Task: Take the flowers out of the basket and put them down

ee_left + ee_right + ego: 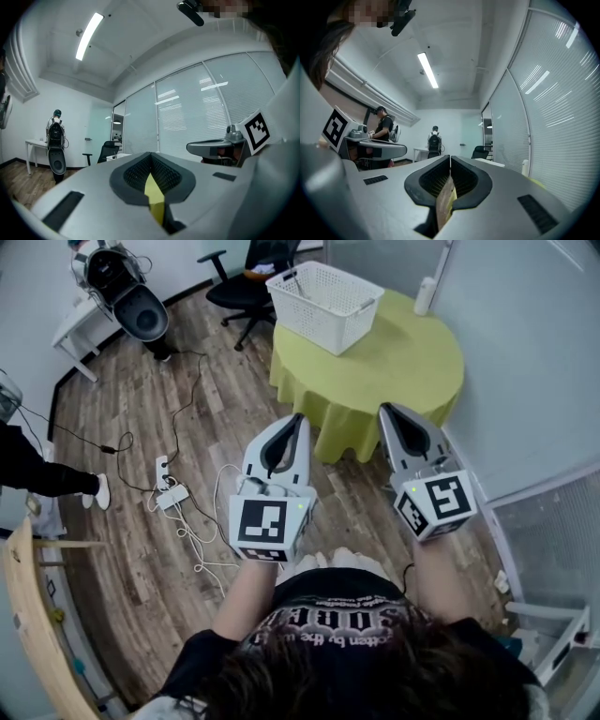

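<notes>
A white lattice basket (324, 304) stands on the far left part of a round table with a yellow-green cloth (394, 362). I cannot make out flowers in it from here; only a thin pale shape shows inside. Both grippers are held close to the body, well short of the table and pointing toward it. The left gripper (298, 418) is shut with nothing between its jaws, and its gripper view shows the tips (151, 153) meeting. The right gripper (386, 409) is shut and empty too, its tips (450, 157) closed together.
A white bottle (427, 294) stands at the table's far edge. A black office chair (246, 277) is behind the basket. A power strip with cables (172, 495) lies on the wood floor at left, near a person's leg (47, 479). Glass walls close off the right.
</notes>
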### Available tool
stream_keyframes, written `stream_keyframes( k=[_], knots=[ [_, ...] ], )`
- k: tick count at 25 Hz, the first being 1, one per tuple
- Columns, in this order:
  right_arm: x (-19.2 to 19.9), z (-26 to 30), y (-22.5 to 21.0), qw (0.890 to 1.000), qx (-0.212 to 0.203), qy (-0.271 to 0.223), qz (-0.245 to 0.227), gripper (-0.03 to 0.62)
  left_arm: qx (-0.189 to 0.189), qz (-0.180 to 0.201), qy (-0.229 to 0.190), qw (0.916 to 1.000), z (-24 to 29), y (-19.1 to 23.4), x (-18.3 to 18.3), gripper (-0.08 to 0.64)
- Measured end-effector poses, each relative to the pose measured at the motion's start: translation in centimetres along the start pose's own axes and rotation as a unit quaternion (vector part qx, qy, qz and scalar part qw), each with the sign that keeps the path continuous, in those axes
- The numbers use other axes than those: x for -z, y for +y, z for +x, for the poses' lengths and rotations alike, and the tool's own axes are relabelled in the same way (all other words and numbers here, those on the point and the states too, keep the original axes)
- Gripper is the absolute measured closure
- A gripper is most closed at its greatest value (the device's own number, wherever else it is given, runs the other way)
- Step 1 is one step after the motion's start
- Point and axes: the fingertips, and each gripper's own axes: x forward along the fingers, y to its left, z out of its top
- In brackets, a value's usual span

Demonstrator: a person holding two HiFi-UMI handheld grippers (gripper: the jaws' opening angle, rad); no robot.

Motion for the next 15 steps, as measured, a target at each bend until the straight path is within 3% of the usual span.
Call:
stream_keyframes(
  k=[15],
  knots=[
    [0.0,6.6,-3.0,1.000,0.006,-0.002,-0.009,0.563,-0.020,0.010,-0.010,0.9997,5.7,5.2,-0.1,0.557]
  ],
)
